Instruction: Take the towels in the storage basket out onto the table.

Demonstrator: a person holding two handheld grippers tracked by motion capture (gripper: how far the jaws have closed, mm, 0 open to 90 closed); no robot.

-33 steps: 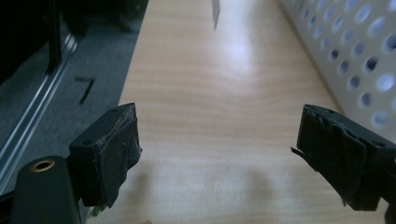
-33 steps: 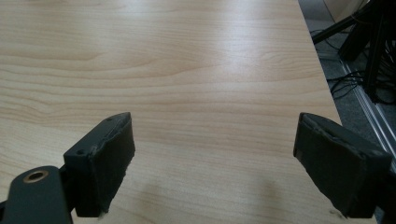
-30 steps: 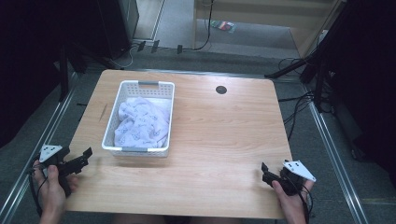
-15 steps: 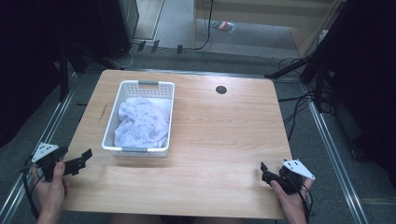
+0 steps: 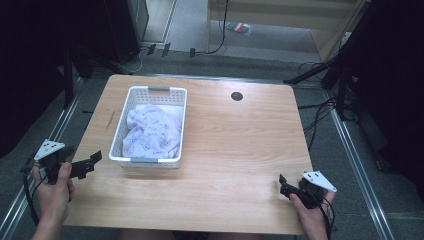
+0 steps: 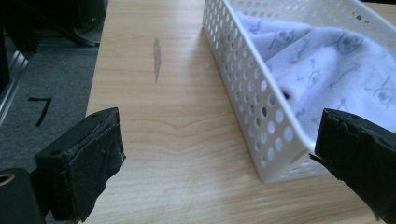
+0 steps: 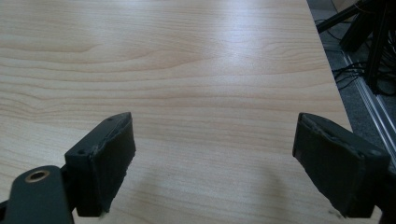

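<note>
In the left gripper view, the white perforated basket [image 6: 261, 107] runs off the top and right edges, and the right-hand jaw covers its near corner. The patterned cloth [image 6: 327, 70] inside is cut off there too, its small print too blurred to read. In the high view, the surroundings left and right of the table [image 5: 240, 150] are too dark to make out, and a small coloured item on the far floor [image 5: 242, 27] is too small to identify.

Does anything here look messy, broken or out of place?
Only small things. The cloth lies crumpled, not folded, in the white basket. A dark scuff marks the table beside the basket. Nothing looks spilled or broken.
</note>
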